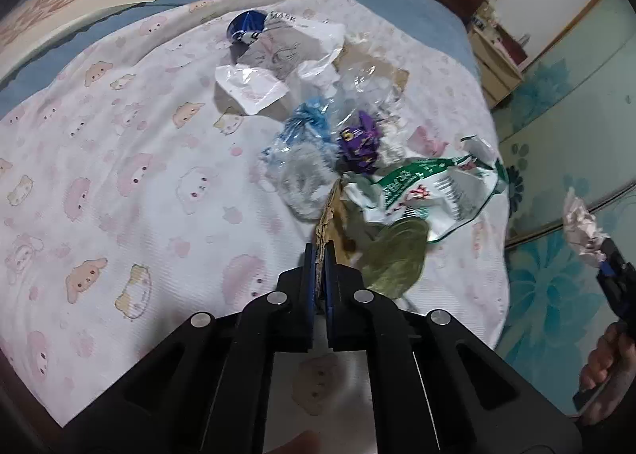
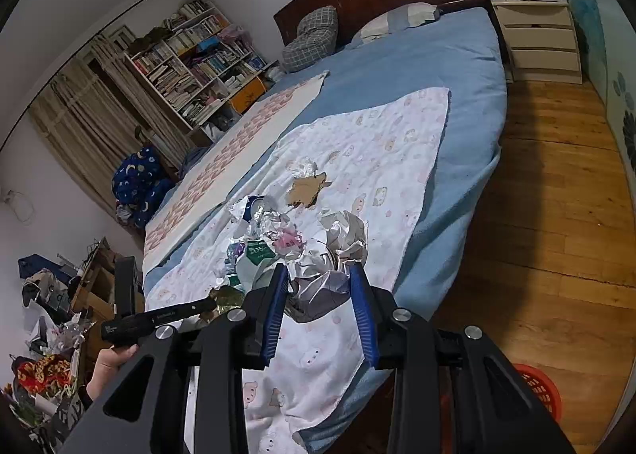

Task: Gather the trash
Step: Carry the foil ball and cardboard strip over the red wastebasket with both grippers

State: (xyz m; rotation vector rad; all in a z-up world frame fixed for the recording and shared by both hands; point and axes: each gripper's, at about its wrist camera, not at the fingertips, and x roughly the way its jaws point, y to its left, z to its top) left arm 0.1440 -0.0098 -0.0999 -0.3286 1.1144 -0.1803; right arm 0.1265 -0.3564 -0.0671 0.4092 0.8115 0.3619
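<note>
Bed (image 2: 437,68) carried scattered trash ahead of both claws. Left claw (image 1: 318,255) pinched cardboard (image 1: 332,215); right claw (image 2: 318,275) gripped crumpled paper (image 2: 318,271).

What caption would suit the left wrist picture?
Left tool shut on a cardboard scrap beside a pile of wrappers on the pink-print blanket.

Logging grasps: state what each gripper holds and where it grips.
Left gripper pinches a cardboard scrap by its near edge. Right gripper clamps crumpled wrapper across its bulk.
</note>
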